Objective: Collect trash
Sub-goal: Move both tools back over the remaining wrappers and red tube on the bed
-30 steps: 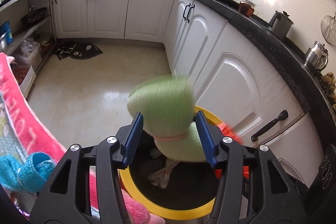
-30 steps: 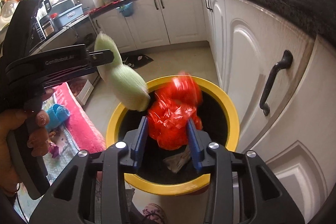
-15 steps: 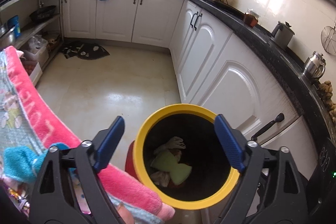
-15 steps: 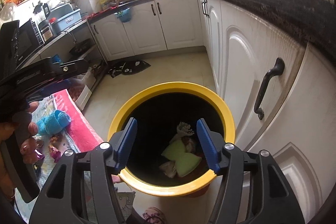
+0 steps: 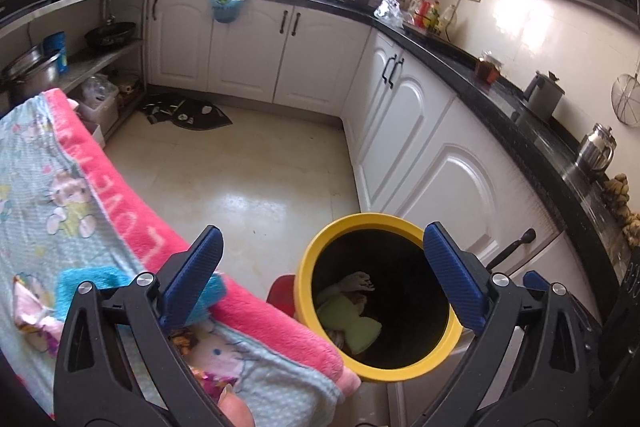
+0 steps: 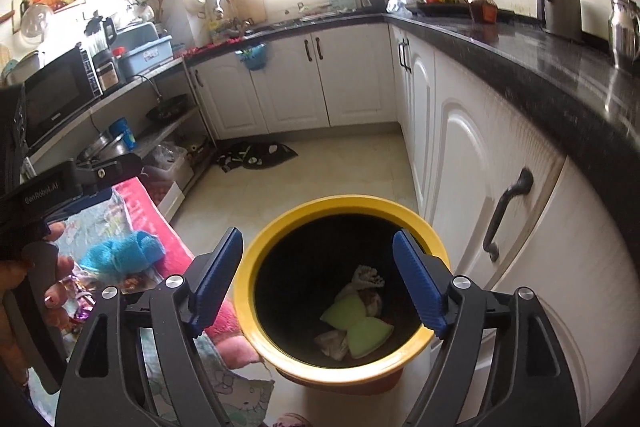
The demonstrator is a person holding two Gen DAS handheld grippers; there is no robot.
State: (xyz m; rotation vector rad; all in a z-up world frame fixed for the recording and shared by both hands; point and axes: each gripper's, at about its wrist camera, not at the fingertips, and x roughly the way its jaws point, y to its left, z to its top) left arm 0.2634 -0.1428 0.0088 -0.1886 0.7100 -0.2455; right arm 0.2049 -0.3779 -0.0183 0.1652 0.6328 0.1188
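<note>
above the yellow bin (image 5: 305, 281), the left claw (image 5: 320, 277) has just been opening and stands wide apart with nothing between its blue pads (image 5: 194, 277). the right claw (image 6: 318, 279) has also just been opening, empty, its pads framing the bin's mouth. the green trash bundle (image 6: 356, 323) lies at the bottom of the bin beside pale crumpled scraps. only the right view shows a hand (image 6: 24, 291) gripping the left tool's handle. the pink blanket (image 5: 132, 223) sits beside the bin. the bin's dark floor is hard to make out.
</note>
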